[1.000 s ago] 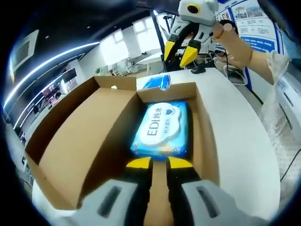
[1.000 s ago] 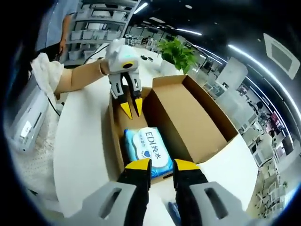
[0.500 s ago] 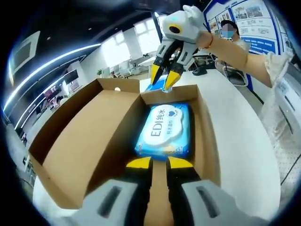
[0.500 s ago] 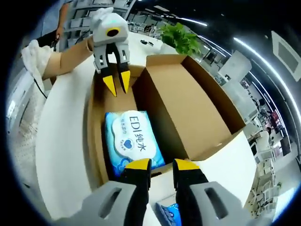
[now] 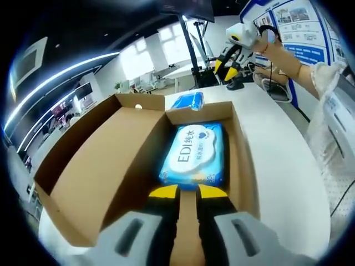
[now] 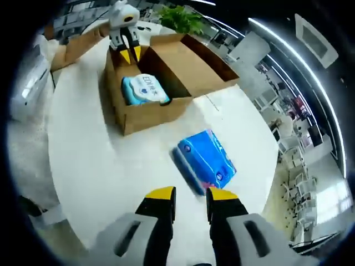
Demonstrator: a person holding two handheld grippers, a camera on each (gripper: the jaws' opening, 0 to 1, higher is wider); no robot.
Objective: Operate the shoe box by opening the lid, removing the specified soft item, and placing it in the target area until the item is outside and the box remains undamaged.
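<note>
An open cardboard shoe box [image 5: 111, 160] lies on the white table, its lid folded out to one side. Inside it lies a light-blue wipes pack [image 5: 193, 152] marked EDI. My left gripper [image 5: 188, 192] is at the box's near end, just in front of the pack, jaws a narrow gap apart with cardboard showing between them. Held by a person's hand, my right gripper [image 5: 226, 67] hangs high beyond the far end. From there I see the box [image 6: 147, 113], the pack [image 6: 144, 90], the left gripper [image 6: 129, 54], and my right gripper [image 6: 190, 194] slightly open over bare table.
A darker blue soft pack [image 6: 205, 160] lies on the table [image 6: 100, 166] outside the box, seen past the far wall as the blue pack [image 5: 188, 101]. A potted plant [image 6: 180, 19] stands behind the box. The table edge curves round at the right [image 5: 310, 183].
My right gripper has pulled up and back from over the box's far end, holding nothing. The left gripper, box and wipes pack stay as they were.
</note>
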